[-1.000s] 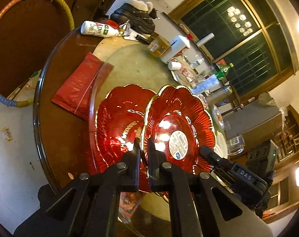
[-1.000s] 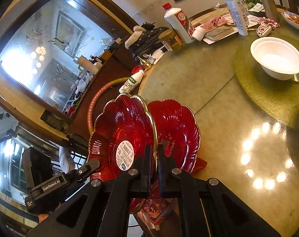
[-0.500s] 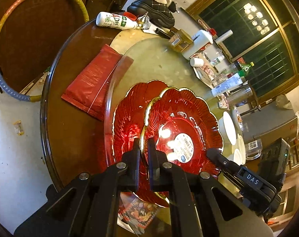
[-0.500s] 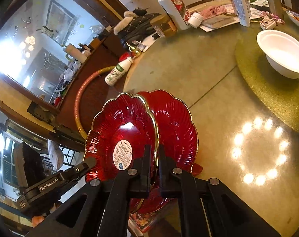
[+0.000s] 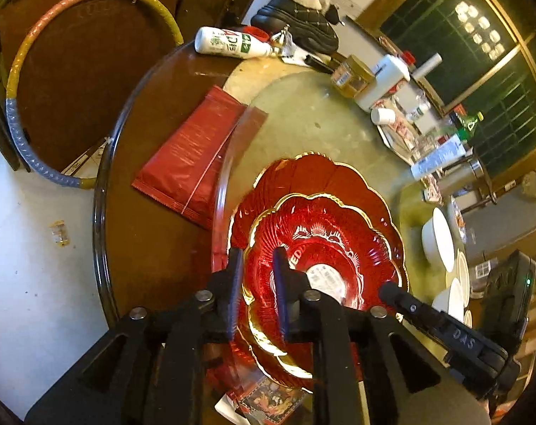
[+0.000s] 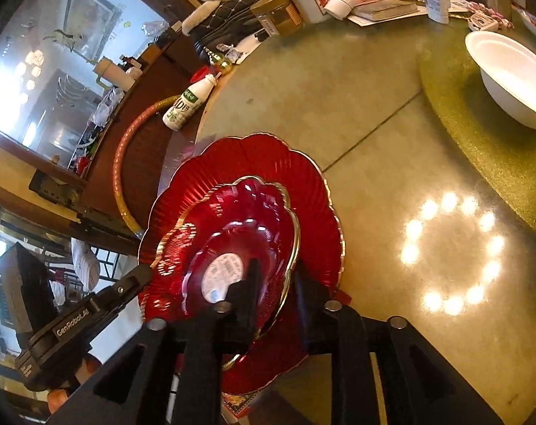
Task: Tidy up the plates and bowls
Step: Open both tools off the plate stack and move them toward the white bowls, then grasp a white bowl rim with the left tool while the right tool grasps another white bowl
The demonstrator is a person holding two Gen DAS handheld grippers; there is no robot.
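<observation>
A small red scalloped plate with a gold rim and a white sticker lies nested on a larger red scalloped plate on the glass tabletop. My left gripper straddles the small plate's near rim. Its jaws are opening and the pads stand off the rim. In the right wrist view the small plate rests on the large plate. My right gripper straddles the opposite rim, its jaws also opening with a gap on both sides.
A red foil packet lies left of the plates near the table edge. White bowls stand to the right, one on a green mat. A bottle, a boot and jars crowd the far side. A hoop leans beyond.
The small plate, held tilted on edge beside the large plate, now lies flat on it. Both grippers sank toward the table and their jaws parted from the rim.
</observation>
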